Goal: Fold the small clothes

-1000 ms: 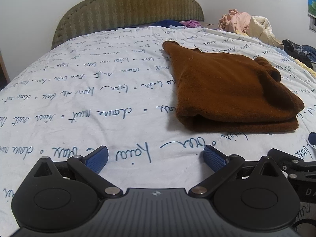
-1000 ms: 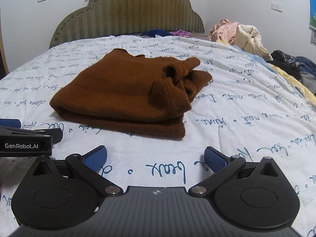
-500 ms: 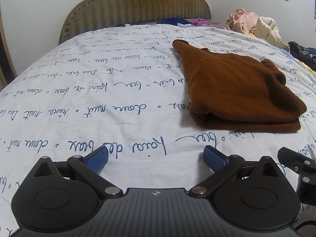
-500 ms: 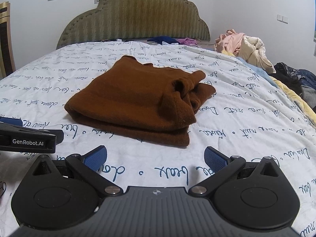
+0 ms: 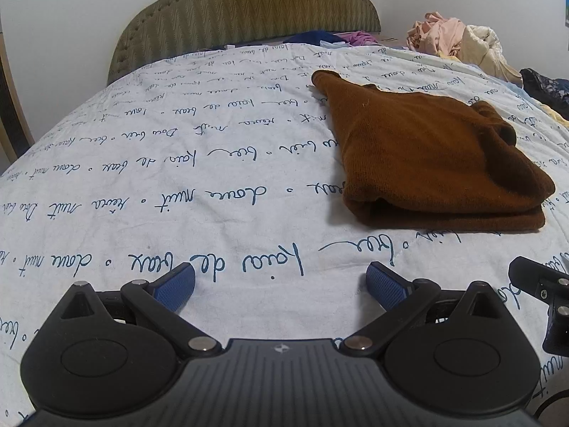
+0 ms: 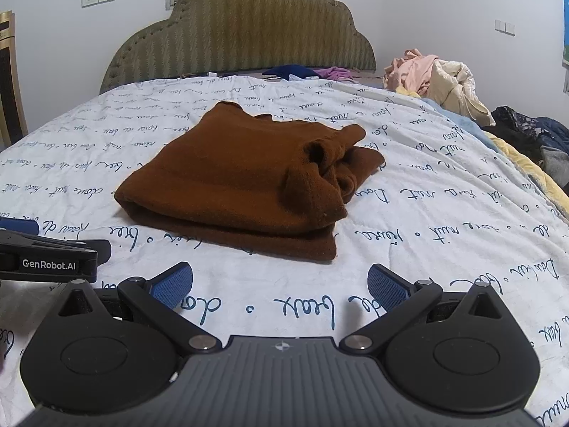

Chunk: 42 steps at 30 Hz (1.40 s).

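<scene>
A brown knit garment lies folded into a thick stack on the white bedspread; it also shows in the right wrist view, with a bunched sleeve or collar at its right end. My left gripper is open and empty, hovering over the bedspread in front of and left of the garment. My right gripper is open and empty, in front of the garment's near edge. The left gripper's body shows at the left edge of the right wrist view.
The bedspread carries blue handwriting print. An olive padded headboard stands at the back. A pile of pink and cream clothes and dark clothes lie along the bed's right side. Blue and purple clothes lie by the headboard.
Both grippers have pulled back and risen away from the folded garment, which now looks smaller and farther. Both stay open and empty.
</scene>
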Each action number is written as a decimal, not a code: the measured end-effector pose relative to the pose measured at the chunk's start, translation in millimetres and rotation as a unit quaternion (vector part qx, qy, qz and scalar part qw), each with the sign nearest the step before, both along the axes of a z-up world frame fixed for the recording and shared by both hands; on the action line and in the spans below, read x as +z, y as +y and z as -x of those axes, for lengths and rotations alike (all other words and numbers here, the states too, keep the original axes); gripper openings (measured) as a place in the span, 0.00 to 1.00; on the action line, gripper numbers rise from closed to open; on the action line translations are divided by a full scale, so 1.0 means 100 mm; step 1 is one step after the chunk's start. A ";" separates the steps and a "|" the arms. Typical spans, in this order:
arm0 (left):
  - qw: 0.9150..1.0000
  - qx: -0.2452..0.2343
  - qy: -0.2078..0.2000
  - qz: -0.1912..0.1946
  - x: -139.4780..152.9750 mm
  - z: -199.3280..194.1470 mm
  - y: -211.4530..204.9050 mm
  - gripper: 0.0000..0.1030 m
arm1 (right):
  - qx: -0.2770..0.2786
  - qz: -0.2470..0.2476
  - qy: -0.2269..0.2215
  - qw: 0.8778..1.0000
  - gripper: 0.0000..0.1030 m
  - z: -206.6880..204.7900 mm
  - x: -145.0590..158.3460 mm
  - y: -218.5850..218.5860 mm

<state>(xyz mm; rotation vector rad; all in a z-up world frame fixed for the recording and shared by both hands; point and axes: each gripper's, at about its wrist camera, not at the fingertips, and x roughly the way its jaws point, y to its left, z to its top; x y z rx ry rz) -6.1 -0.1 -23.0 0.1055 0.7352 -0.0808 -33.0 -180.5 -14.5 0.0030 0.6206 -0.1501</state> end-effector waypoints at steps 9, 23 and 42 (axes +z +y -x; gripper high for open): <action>1.000 0.002 0.008 0.009 0.00 -0.02 0.03 1.00 | 0.003 -0.005 0.001 1.000 1.00 0.00 -0.01 0.00; 1.000 0.000 0.008 -0.001 0.00 -0.01 0.00 1.00 | 0.009 -0.015 0.002 1.000 1.00 -0.03 -0.04 -0.01; 1.000 -0.019 0.011 -0.004 0.04 -0.04 0.05 1.00 | 0.007 -0.030 -0.027 0.999 1.00 -0.04 0.05 -0.26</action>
